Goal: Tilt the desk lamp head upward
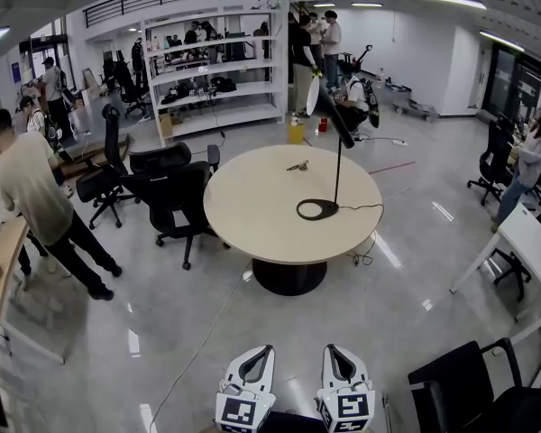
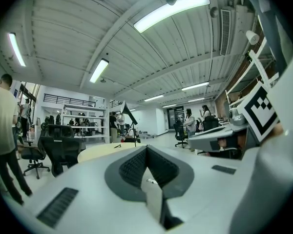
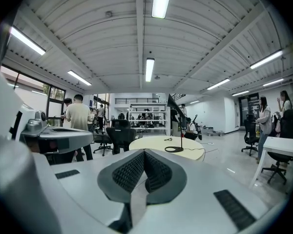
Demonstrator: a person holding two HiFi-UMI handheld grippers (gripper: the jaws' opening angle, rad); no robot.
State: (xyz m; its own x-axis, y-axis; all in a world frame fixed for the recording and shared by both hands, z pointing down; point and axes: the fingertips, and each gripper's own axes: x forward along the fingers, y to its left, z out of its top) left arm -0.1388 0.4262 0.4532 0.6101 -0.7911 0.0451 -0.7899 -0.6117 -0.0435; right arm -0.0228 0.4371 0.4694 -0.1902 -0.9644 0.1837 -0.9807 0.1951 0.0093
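A black desk lamp [image 1: 338, 165] is standing on a round, pale bench [image 1: 252, 215] in the middle of a large open workroom. Its ring-shaped base [image 1: 317, 209] is sitting toward the bench's right side, and a thin stem is rising straight up from it. The long, narrow lamp head [image 1: 335, 115] is slanting from upper left down to lower right in the head view. A dark cable [image 1: 368, 207] is running from the base to the bench's right edge. A small dark object [image 1: 298, 166], too small to identify, is lying on the bench behind the lamp.

Two black office chairs [image 1: 176, 192] are standing just left of the bench. Further left, a person [image 1: 36, 197] in a light shirt is leaning over a desk. White shelving [image 1: 221, 61] is lining the back of the room, with more people standing near it.

At the bottom edge of the head view, the left tongs [image 1: 267, 350] and right tongs [image 1: 333, 350] are pointing side by side toward the bench, well apart from the lamp, with bare glossy floor [image 1: 207, 305] lying between. Each gripper view is showing its ribbed pads pressed together at the tips, with nothing between them.
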